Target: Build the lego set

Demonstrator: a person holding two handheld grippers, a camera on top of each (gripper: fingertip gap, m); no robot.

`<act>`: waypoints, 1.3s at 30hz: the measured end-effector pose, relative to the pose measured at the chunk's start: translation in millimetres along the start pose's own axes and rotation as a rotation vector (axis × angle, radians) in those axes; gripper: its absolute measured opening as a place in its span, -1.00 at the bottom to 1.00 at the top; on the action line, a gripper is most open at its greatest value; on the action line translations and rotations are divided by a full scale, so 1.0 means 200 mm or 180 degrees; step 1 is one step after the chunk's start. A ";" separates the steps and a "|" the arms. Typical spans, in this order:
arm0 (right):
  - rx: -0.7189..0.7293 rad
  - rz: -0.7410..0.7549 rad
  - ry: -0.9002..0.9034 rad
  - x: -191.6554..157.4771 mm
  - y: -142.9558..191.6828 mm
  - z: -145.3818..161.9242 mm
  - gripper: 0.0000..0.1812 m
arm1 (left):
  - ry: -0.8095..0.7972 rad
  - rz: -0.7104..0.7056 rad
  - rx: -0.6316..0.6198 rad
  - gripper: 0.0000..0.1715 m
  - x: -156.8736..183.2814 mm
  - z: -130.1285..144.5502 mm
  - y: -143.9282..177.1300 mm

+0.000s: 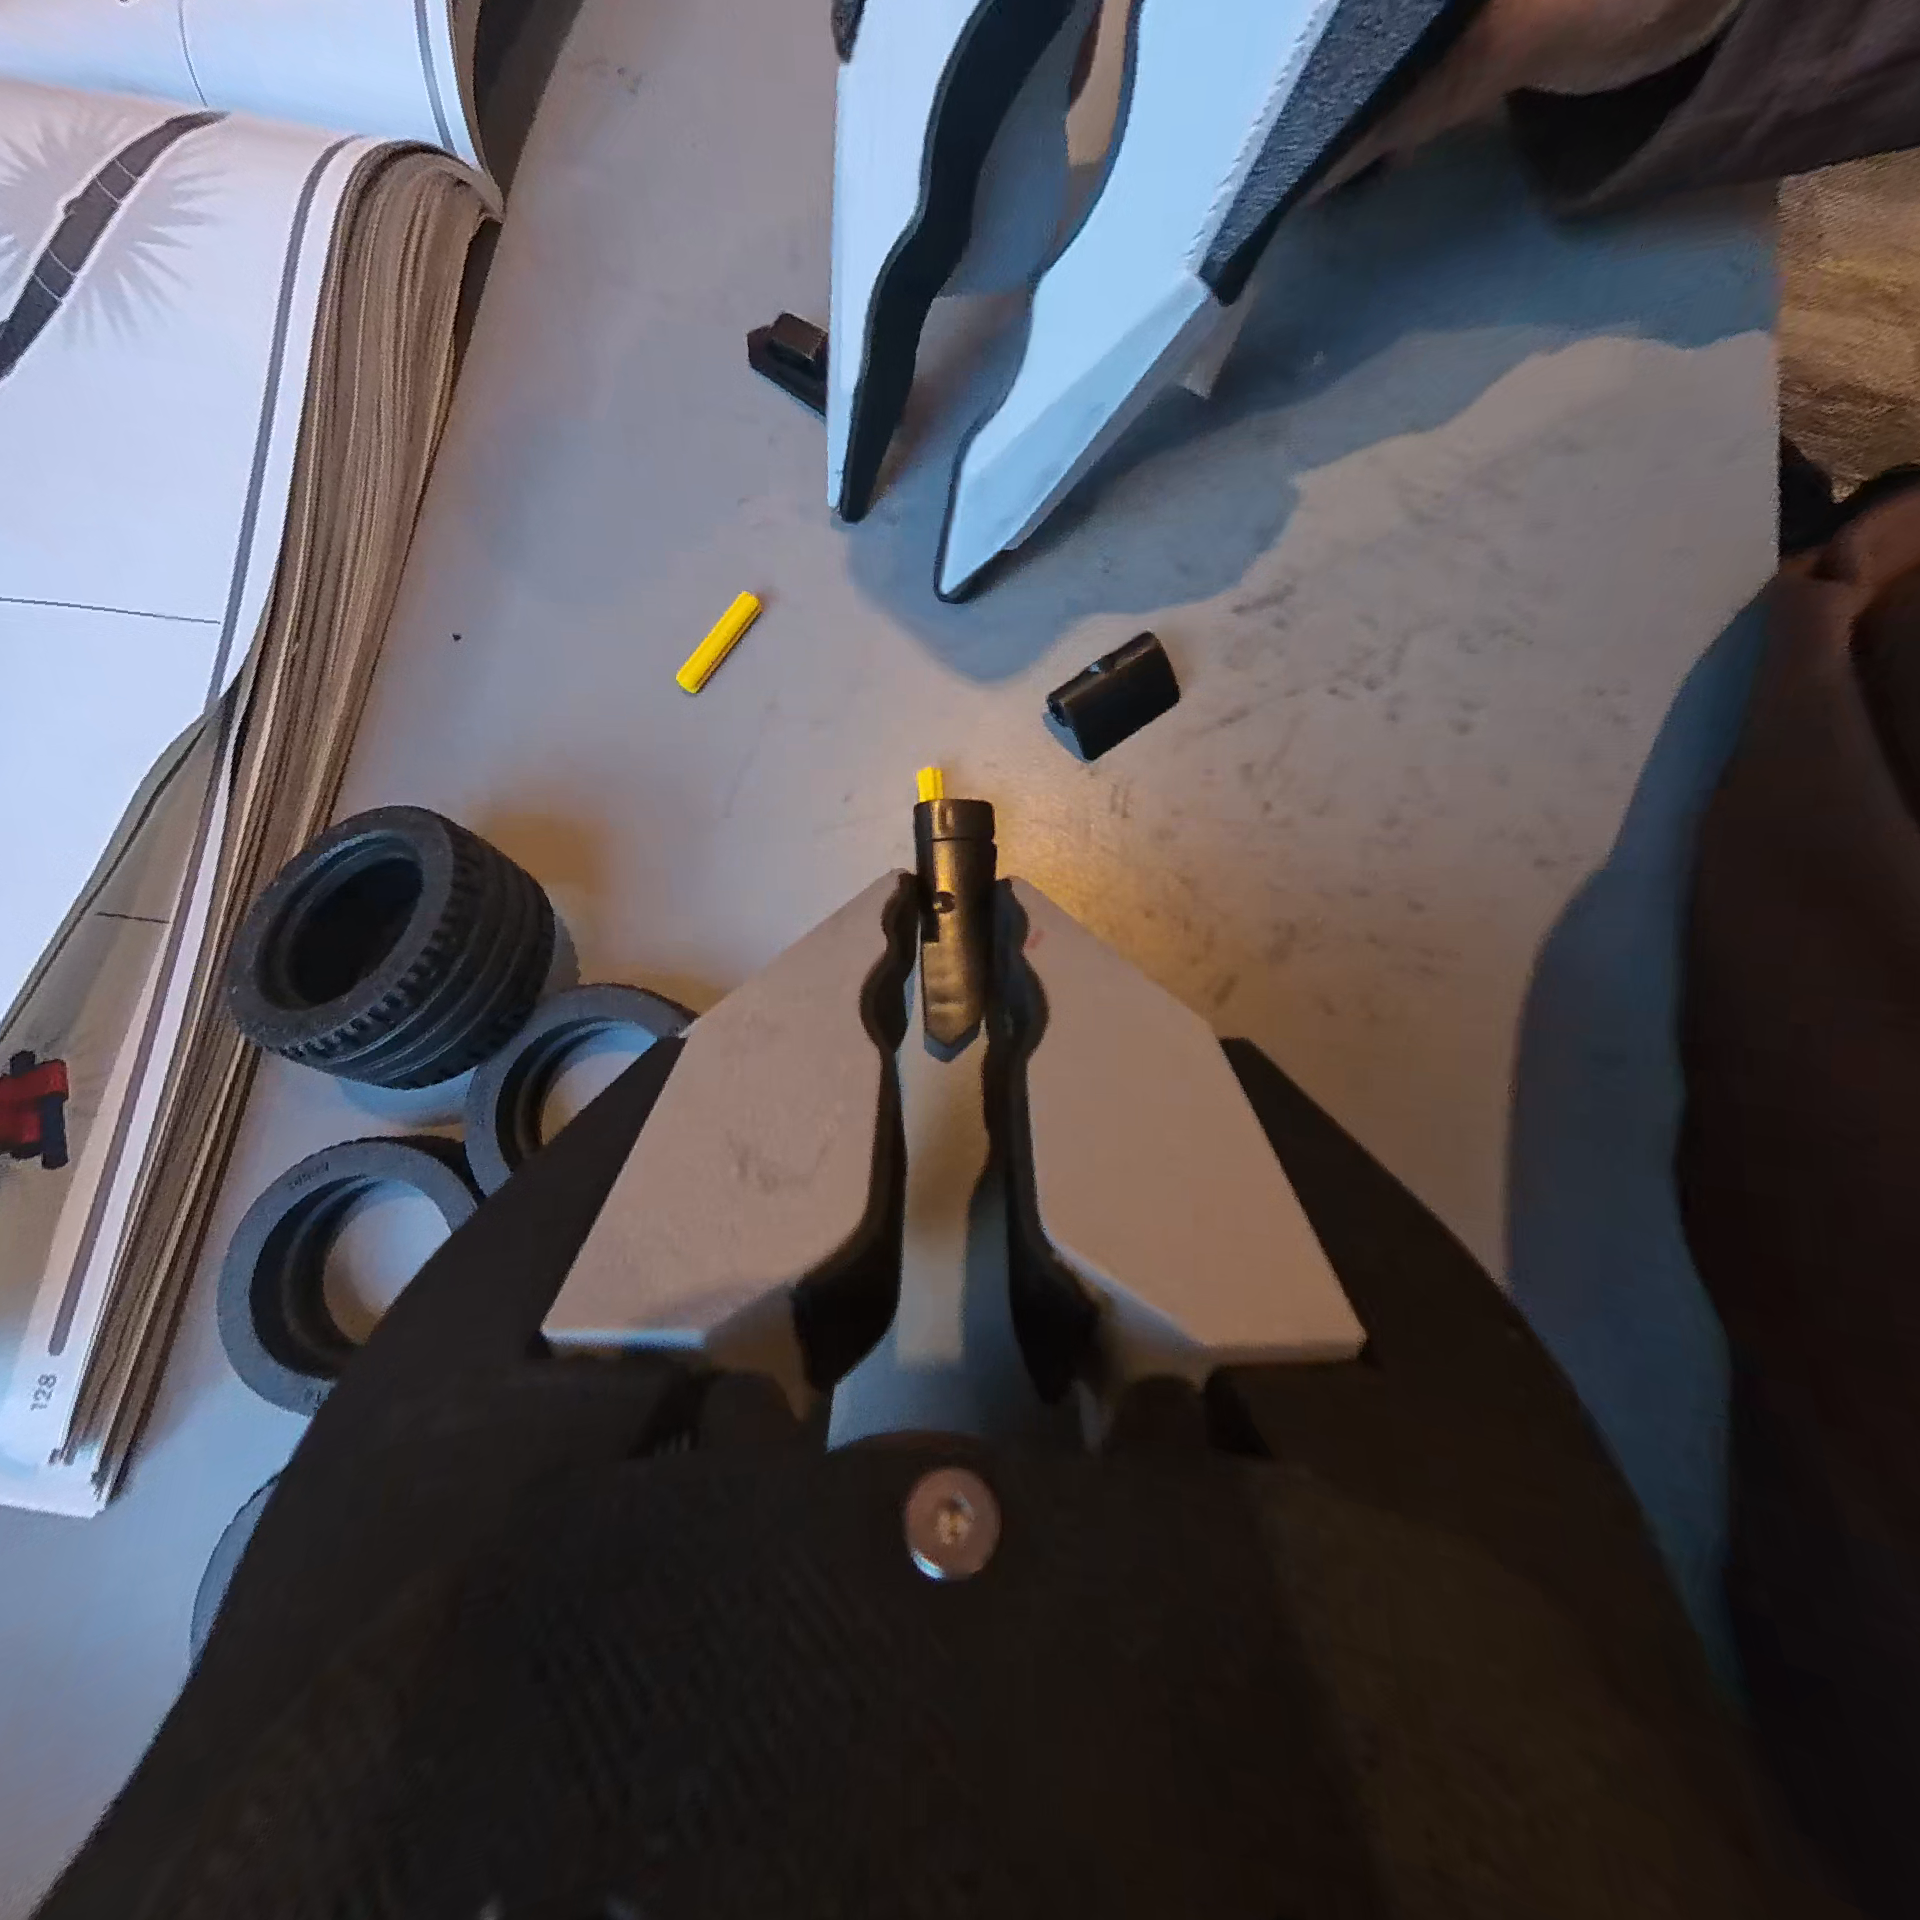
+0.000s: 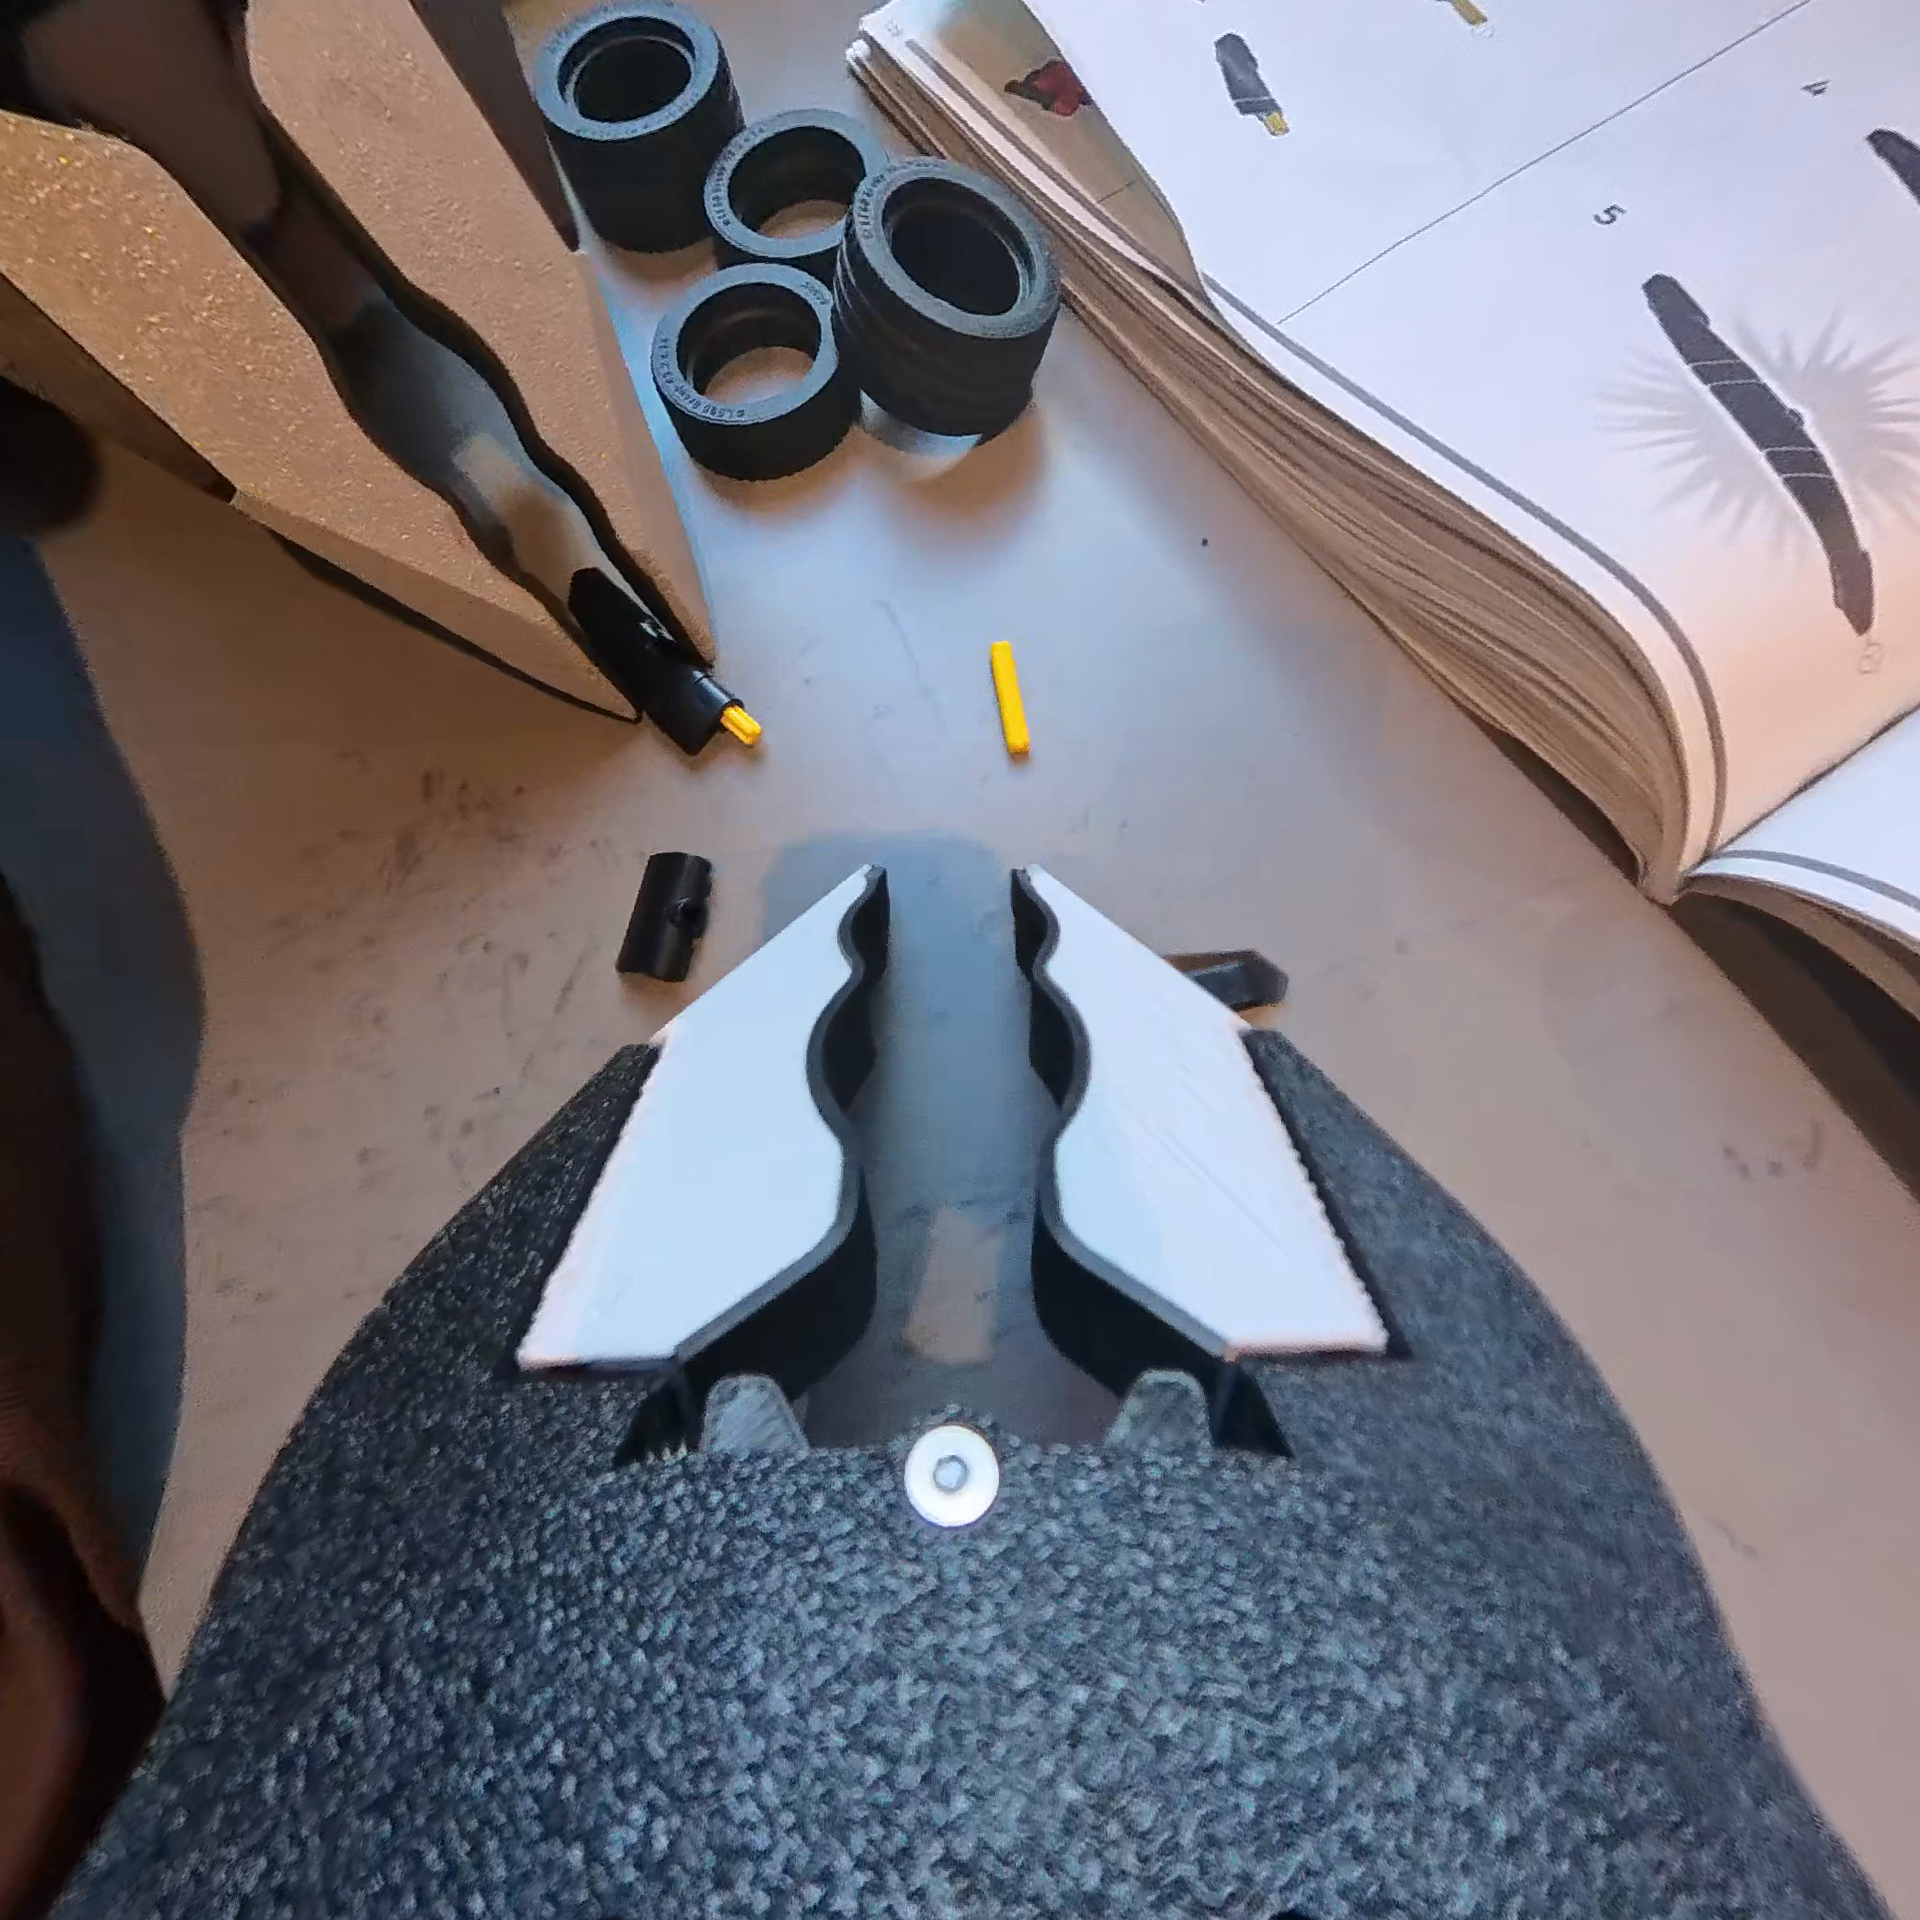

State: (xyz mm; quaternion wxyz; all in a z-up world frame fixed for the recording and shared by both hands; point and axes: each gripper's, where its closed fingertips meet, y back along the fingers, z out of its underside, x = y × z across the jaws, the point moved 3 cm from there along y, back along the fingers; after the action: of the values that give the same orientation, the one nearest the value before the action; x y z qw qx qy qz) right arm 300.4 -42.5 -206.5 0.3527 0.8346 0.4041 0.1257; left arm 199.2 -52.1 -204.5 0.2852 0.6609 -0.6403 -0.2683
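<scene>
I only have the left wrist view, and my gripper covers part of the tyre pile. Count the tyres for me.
Observer: Four black tyres sit in a cluster beside the open instruction book.
Operator: Confirm the right gripper is empty.
Observer: The right gripper is open, with only bare table between its fingers.
Operator: Describe my held piece from the side.
Observer: The left gripper pinches a black connector that slants down toward the table. A yellow axle sticks out of its lower end.
</scene>
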 end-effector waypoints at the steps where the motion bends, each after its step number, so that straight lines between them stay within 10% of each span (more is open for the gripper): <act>1: -0.0002 0.0001 0.0010 0.01 0.00 0.00 -0.78 | -0.0007 0.0001 0.0005 -0.87 0.00 0.00 0.00; 25: 0.0155 -0.0227 0.0070 -0.22 0.09 0.05 -0.58 | -0.0190 0.0285 0.0095 -0.81 0.01 0.02 0.02; 39: -0.0062 -0.0655 0.0542 -0.21 0.01 0.03 -0.87 | -0.0468 0.0368 0.0114 -0.87 0.05 0.01 0.01</act>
State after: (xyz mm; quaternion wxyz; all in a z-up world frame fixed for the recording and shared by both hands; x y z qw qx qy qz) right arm 277.4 -77.2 -206.2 0.3362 0.7715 0.5148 0.1632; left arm 195.8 -62.3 -204.8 0.2405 0.6063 -0.7012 -0.2877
